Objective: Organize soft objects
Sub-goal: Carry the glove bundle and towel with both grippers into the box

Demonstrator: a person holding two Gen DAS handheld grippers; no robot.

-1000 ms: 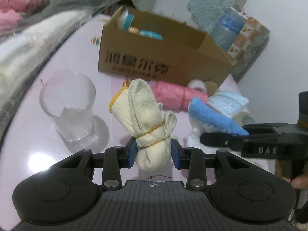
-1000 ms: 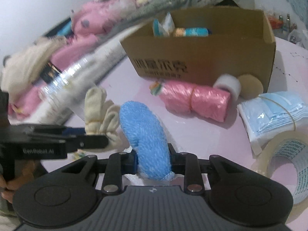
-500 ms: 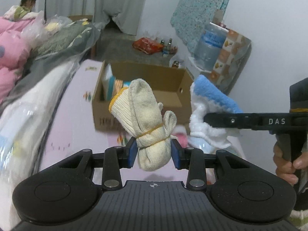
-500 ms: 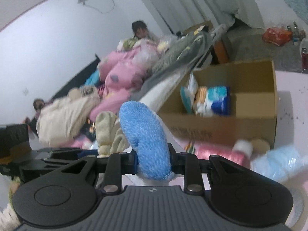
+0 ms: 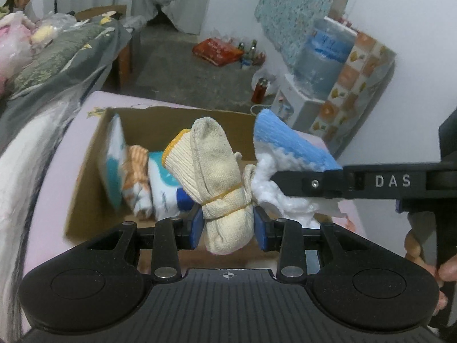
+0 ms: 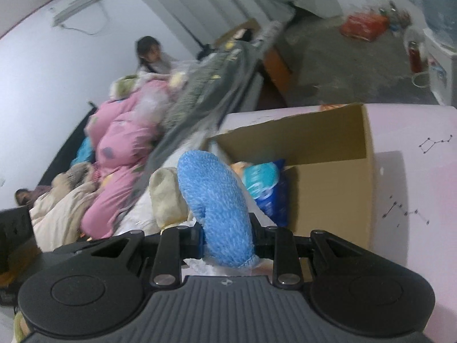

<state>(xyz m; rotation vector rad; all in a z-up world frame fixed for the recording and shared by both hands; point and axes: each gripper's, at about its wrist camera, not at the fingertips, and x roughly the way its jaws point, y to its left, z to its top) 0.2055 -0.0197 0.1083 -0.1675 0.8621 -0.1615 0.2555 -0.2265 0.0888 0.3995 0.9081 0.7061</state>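
Note:
My left gripper is shut on a cream glove bundle tied with a rubber band, held in the air above the open cardboard box. My right gripper is shut on a blue and white towel, also held over the box. The towel shows in the left wrist view, just right of the gloves. The gloves show in the right wrist view, left of the towel. The box holds several soft packets, seen too in the right wrist view.
The box stands on a pink table. A bed with pink and grey bedding lies to the left. A water dispenser stands beyond the table. People sit in the background.
Both grippers have risen from the table and moved forward over the open box, each still holding its object. The box interior now lies below them.

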